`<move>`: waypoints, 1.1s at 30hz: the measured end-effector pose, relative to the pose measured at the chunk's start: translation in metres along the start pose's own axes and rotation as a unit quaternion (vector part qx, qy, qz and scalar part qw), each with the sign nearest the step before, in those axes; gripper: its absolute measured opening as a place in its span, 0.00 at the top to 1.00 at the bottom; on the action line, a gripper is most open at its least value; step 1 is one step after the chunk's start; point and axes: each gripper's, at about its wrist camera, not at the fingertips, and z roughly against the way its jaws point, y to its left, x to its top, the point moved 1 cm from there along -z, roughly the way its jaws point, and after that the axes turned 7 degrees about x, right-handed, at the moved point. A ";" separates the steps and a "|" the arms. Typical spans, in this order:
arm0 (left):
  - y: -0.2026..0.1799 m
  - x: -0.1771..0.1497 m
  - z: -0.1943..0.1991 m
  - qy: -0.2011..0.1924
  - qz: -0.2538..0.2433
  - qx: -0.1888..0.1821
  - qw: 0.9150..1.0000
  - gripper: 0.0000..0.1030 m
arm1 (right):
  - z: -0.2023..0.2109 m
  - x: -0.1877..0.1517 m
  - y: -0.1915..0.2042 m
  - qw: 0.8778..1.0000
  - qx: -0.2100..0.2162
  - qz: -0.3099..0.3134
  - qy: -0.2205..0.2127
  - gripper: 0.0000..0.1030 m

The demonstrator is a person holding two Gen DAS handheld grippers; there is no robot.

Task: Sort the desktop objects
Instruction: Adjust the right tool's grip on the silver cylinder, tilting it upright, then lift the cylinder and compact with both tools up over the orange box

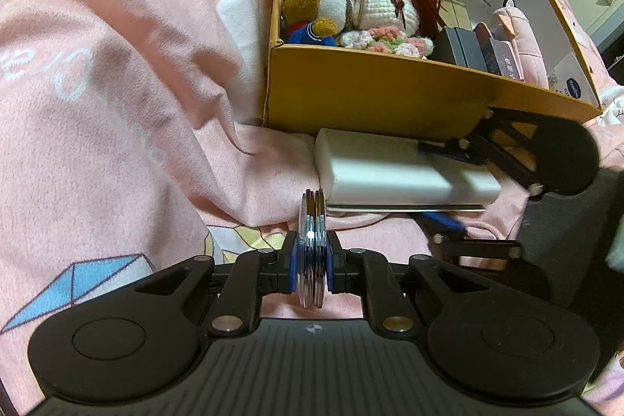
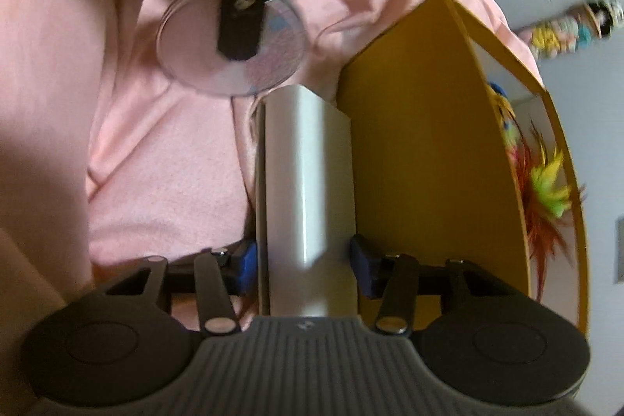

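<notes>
The left gripper clamps a stack of clear discs. Beyond, against the yellow box, the right gripper straddles the white power bank, jaws unclenched; it could slip, or snag the box wall.

The bedcover is pink, printed with white lettering and a blue-and-yellow figure. The box is mustard yellow outside and white inside. A brown and white plush in navy blue is seen beside a cream crocheted doll with red, yellow and green feathers. The block is plain white. The fingers are black with blue pads
</notes>
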 end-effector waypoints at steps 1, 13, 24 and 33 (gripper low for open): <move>0.000 0.000 0.000 0.000 0.000 0.000 1.000 0.86 | 0.006 -0.001 -0.008 1.000 0.014 -0.023 -0.008 0.58; 0.001 0.000 -0.002 -0.001 -0.005 0.000 1.000 0.86 | 0.038 -0.017 -0.089 0.926 0.215 -0.307 -0.040 0.70; 0.001 -0.001 -0.001 -0.006 -0.002 0.001 1.000 0.86 | 0.019 -0.012 -0.077 0.911 0.213 -0.353 -0.024 0.68; 0.001 0.001 0.017 -0.028 0.004 -0.022 0.999 0.86 | 0.047 -0.012 -0.074 0.905 0.182 -0.383 -0.038 0.70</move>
